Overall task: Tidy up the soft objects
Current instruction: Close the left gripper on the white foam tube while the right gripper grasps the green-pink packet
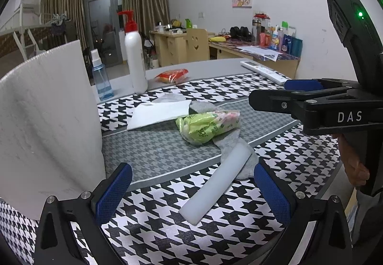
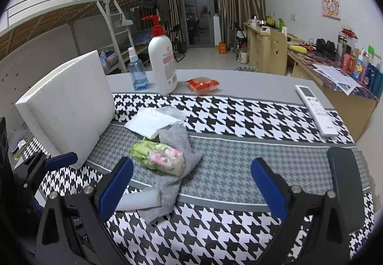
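A green tissue pack (image 1: 208, 126) (image 2: 158, 157) rests on a grey sock (image 1: 229, 145) (image 2: 177, 157) in the middle of the houndstooth mat. A folded white tissue (image 1: 158, 114) (image 2: 153, 122) lies just behind them. A white foam strip (image 1: 215, 183) (image 2: 141, 200) lies across the sock's near end. My left gripper (image 1: 192, 193) is open and low over the mat, with the strip's near end between its fingers, untouched. My right gripper (image 2: 192, 183) (image 1: 270, 91) is open and empty, above the mat to the right of the pile.
A white foam board (image 1: 47, 121) (image 2: 67, 107) stands upright at the left. Behind the mat stand a lotion bottle (image 2: 162, 64), a blue spray bottle (image 2: 137, 71) and a red snack packet (image 2: 203, 85). A remote (image 2: 316, 109) and a black phone (image 2: 344, 183) lie at the right.
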The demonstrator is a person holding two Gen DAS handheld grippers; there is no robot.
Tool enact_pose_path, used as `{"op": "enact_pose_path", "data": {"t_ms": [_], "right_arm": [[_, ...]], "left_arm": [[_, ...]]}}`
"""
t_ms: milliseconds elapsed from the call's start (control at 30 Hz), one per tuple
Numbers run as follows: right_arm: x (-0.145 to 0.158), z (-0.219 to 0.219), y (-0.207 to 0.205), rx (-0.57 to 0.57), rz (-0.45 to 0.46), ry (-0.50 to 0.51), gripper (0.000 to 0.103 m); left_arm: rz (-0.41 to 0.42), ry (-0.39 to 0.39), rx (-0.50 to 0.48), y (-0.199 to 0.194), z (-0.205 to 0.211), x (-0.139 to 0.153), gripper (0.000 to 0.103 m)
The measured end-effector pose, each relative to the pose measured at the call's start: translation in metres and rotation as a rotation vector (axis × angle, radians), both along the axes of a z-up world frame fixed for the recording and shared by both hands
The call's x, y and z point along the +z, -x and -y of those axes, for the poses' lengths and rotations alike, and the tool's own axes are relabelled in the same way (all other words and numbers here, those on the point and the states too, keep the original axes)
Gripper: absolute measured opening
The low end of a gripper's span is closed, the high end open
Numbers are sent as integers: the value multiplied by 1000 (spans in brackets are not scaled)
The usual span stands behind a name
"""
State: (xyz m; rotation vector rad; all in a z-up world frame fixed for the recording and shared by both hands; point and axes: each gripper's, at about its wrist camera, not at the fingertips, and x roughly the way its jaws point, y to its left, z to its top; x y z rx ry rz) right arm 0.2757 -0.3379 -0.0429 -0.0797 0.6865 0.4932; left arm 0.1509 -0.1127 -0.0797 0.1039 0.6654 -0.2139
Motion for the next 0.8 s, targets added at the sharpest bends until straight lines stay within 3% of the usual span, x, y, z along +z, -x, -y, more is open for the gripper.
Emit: {"op": "enact_pose_path", "data": {"t_ms": [367, 800], "right_arm": [[-7, -2, -11, 10, -37, 20, 100], [-30, -9, -23, 41, -114, 20, 95]], "left_arm": [[-87, 24, -38, -14, -1, -12, 92], [-162, 4, -92, -21, 4, -25, 63]]}}
